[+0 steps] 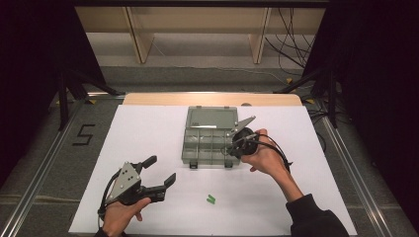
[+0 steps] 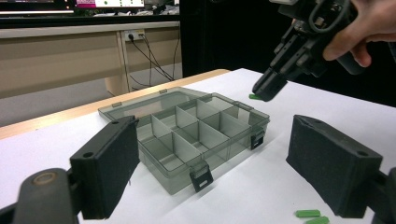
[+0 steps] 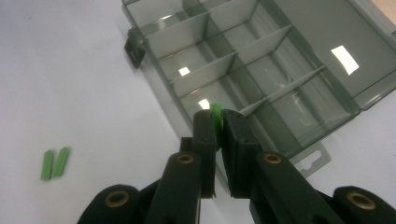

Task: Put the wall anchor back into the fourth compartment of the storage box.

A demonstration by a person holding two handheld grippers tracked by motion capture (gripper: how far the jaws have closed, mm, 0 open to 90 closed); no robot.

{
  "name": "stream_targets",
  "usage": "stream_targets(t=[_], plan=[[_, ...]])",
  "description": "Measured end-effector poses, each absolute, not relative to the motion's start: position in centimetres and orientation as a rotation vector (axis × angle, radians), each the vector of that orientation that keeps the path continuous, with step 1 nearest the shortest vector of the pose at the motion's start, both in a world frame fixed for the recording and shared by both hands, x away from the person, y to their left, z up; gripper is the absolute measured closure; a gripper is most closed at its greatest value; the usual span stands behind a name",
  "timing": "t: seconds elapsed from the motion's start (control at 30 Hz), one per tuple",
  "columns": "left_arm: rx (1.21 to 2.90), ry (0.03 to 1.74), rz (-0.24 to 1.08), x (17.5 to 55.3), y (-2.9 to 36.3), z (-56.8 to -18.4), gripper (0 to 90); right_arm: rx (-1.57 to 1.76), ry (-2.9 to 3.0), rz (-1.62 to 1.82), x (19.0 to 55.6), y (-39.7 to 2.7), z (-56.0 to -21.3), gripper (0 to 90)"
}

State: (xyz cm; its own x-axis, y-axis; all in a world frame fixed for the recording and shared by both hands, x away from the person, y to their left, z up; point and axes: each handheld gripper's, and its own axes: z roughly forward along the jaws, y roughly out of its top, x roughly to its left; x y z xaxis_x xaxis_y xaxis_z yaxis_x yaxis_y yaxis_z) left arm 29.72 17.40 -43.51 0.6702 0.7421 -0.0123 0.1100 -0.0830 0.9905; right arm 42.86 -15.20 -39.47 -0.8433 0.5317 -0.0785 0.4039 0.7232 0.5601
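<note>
A smoky clear compartment box (image 1: 197,148) lies open mid-table, its lid flat behind it. My right gripper (image 1: 233,147) hovers over the box's right front corner, shut on a small green piece (image 3: 215,114) that pokes up between its pads. In the right gripper view, the box's dividers (image 3: 233,60) lie just beyond the jaws. Two more green pieces (image 1: 211,199) lie side by side on the white sheet in front of the box. My left gripper (image 1: 160,170) rests low at the front left, open and holding nothing, pointed at the box (image 2: 196,135).
A white sheet (image 1: 148,128) covers the table, with a wooden edge (image 1: 212,98) at the back. The box's front latches (image 2: 201,176) hang open. Black cables trail from both grippers. Dark stands and floor rails flank the table.
</note>
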Motion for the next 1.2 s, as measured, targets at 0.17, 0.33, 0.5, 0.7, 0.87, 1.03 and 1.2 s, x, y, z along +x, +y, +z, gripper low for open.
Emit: stream_targets(t=[0.17, 0.33, 0.5, 0.7, 0.87, 1.03, 1.2], plan=[[1.592, 0.719, 0.609, 29.7, 17.4, -43.5, 16.1, 0.75, 2.679, 0.789, 43.9, -15.4, -39.6, 84.2], [1.592, 0.718, 0.609, 29.7, 17.4, -43.5, 16.1, 0.77, 2.661, 0.791, 44.7, -15.5, -39.5, 84.2], [1.591, 0.716, 0.61, 29.7, 17.4, -43.5, 16.1, 0.797, 2.645, 0.785, 45.7, -15.5, -39.3, 84.2], [1.591, 0.716, 0.609, 29.7, 17.4, -43.5, 16.1, 0.83, 2.634, 0.761, 46.8, -15.5, -39.3, 84.2], [1.594, 0.722, 0.606, 29.7, 17.4, -43.5, 16.1, 0.859, 2.621, 0.738, 47.8, -15.7, -39.8, 84.2], [1.595, 0.727, 0.607, 29.7, 17.4, -43.5, 16.1, 0.881, 2.611, 0.718, 48.6, -15.6, -40.2, 84.2], [1.591, 0.716, 0.609, 29.7, 17.4, -43.5, 16.1, 0.879, 2.612, 0.681, 49.5, -15.6, -40.7, 84.2]])
